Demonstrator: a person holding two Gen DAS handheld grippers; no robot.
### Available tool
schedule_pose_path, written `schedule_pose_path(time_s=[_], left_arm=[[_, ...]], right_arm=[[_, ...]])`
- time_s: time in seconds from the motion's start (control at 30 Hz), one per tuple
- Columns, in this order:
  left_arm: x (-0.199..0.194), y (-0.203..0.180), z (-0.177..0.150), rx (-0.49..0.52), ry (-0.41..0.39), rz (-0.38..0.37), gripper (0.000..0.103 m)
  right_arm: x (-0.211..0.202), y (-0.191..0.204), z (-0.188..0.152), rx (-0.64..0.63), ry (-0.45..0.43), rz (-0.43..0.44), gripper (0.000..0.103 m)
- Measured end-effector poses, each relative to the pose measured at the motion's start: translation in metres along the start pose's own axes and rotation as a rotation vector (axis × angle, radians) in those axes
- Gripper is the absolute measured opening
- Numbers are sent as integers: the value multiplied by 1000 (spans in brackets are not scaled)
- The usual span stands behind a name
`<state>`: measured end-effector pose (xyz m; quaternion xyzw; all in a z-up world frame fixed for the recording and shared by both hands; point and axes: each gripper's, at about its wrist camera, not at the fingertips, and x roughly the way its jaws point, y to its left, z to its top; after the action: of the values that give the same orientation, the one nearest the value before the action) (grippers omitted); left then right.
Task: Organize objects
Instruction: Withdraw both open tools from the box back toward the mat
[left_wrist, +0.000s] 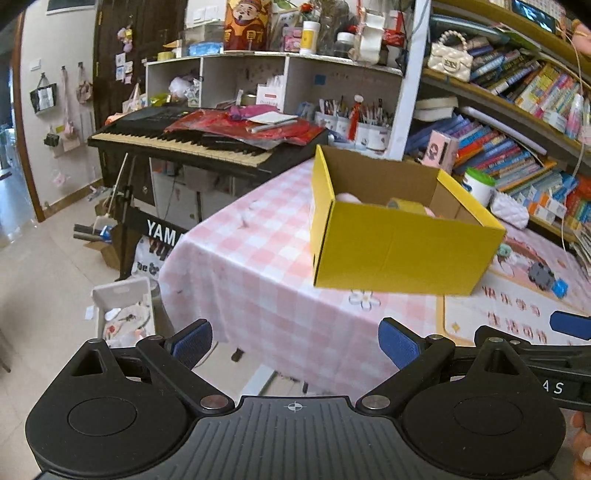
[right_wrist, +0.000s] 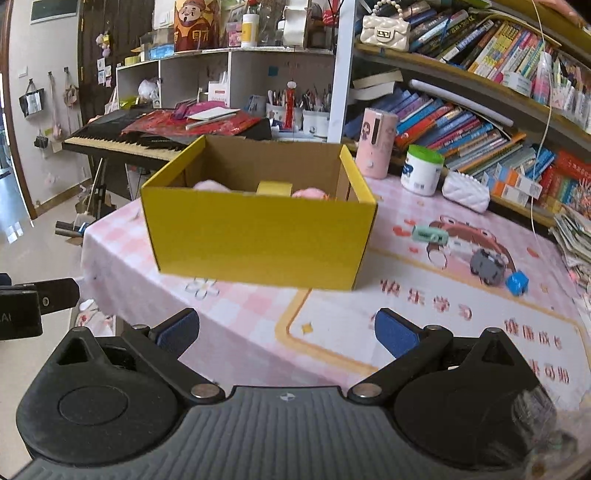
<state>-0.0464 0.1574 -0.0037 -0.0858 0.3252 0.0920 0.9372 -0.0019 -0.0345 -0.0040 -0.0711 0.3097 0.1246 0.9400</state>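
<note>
A yellow cardboard box (left_wrist: 399, 254) (right_wrist: 258, 240) stands open on the pink checked table. Inside it I see pink soft items (right_wrist: 308, 194) and a yellow tape roll (right_wrist: 274, 188). My left gripper (left_wrist: 295, 343) is open and empty, held above the table's near left edge, short of the box. My right gripper (right_wrist: 286, 332) is open and empty, in front of the box. On the mat to the right lie a green clip-like item (right_wrist: 428, 234), a grey toy (right_wrist: 487, 266) and a blue cube (right_wrist: 516, 283).
A white jar with a green lid (right_wrist: 423, 170), a pink cylinder (right_wrist: 378, 144) and a white quilted pouch (right_wrist: 466, 191) stand behind the box by the bookshelves. A keyboard (left_wrist: 181, 142) stands at the table's far left. The floor drops off to the left.
</note>
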Motion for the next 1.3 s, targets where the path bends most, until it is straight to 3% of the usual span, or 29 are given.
schedule_pose_path(time_s=[0.4, 0.93, 1.3], left_arm=[[1, -22, -21, 92, 96, -101, 98], [15, -86, -20, 215, 128, -268, 98], [23, -120, -16, 255, 129, -333, 98]], right_arm=[[-20, -11, -34, 61, 53, -53, 103], [-43, -66, -53, 197, 76, -243, 103], [-49, -99, -57, 241, 86, -311, 103]])
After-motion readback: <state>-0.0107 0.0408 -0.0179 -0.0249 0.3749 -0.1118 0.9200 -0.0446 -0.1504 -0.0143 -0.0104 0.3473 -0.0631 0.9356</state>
